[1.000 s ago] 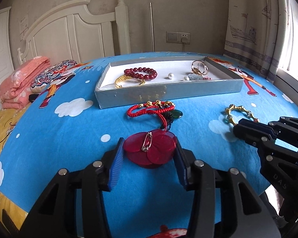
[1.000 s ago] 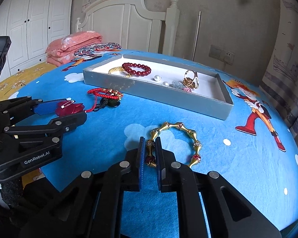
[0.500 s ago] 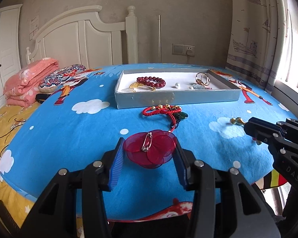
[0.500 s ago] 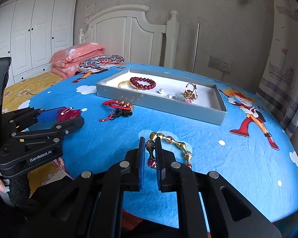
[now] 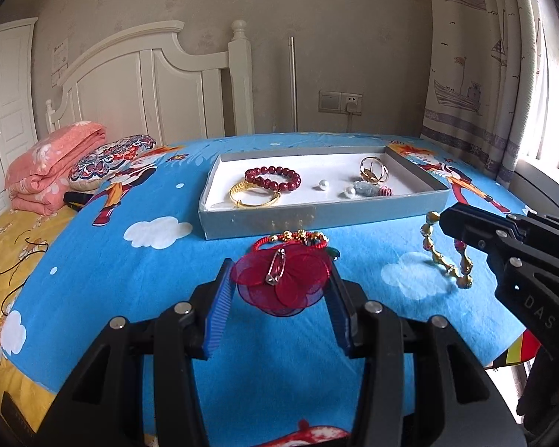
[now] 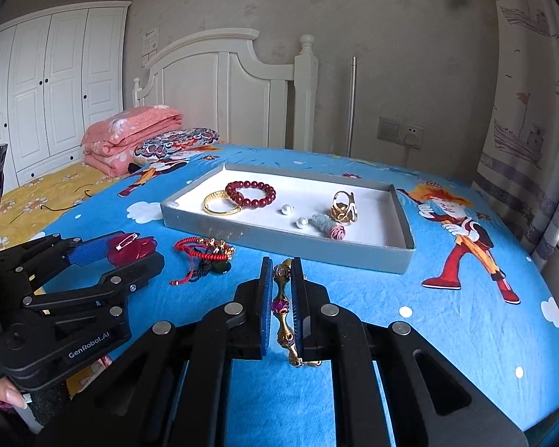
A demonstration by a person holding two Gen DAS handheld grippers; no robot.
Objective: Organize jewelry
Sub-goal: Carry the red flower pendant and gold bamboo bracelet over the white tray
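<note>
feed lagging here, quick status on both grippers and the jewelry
Left gripper shut on red flower brooch. Right gripper shut on gold bead bracelet. Grey tray ahead; red cord bracelet lies before it.

Sheer, gauzy dark-red fabric flower brooch (image 5: 279, 283) with a shiny metal safety pin (image 5: 276, 269). Polished gold-metal link bracelet (image 6: 285, 309), glossy. Matt grey cardboard tray (image 5: 316, 218), white inside. Glossy dark-red bead bracelet (image 5: 272, 178); bright gold metal bangle (image 5: 255, 195). Braided red cord bracelet (image 6: 201, 251). Soft matt blue printed cotton bedsheet (image 5: 130, 268). Satin white-painted wooden headboard (image 5: 149, 82). Matt black plastic grippers, ribbed blue pads (image 5: 220, 309).
</note>
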